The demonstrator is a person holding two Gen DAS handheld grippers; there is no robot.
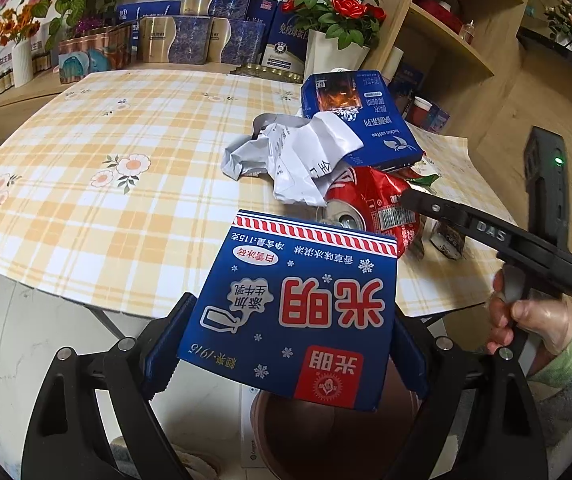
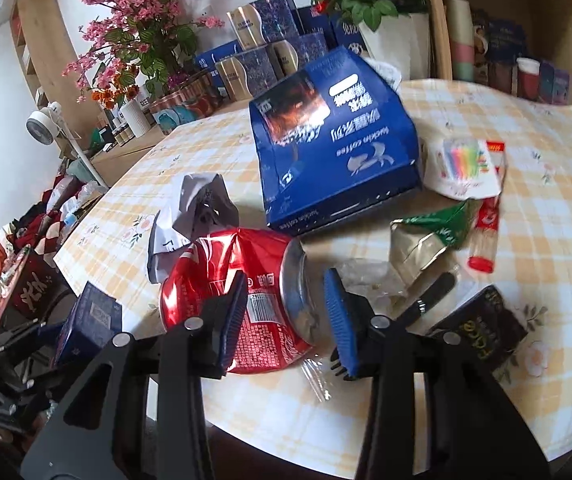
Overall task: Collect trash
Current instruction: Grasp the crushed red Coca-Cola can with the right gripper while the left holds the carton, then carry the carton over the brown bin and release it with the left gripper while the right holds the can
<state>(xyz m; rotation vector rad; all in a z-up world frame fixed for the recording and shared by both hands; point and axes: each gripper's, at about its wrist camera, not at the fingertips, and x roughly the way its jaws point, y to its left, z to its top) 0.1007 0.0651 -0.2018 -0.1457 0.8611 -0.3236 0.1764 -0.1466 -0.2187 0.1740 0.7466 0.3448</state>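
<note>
My left gripper (image 1: 286, 344) is shut on a blue ice-cream carton (image 1: 297, 300) and holds it above a brown bin (image 1: 325, 440) off the table's near edge. My right gripper (image 2: 286, 316) is open, its blue pads on either side of a crushed red can (image 2: 238, 300) that lies on the checked tablecloth (image 2: 545, 240). The can (image 1: 369, 200) and the right gripper (image 1: 485, 236) also show in the left wrist view. Crumpled white paper (image 1: 297, 156) and a blue coffee box (image 1: 357, 120) lie beyond the can.
More litter lies right of the can: a green-and-silver wrapper (image 2: 429, 236), a red tube (image 2: 485, 236), a white packet (image 2: 461, 164), a black box (image 2: 481, 328). Flower pots (image 1: 333, 52) and stacked boxes (image 1: 202, 36) stand behind the table. A shelf (image 1: 453, 32) is at right.
</note>
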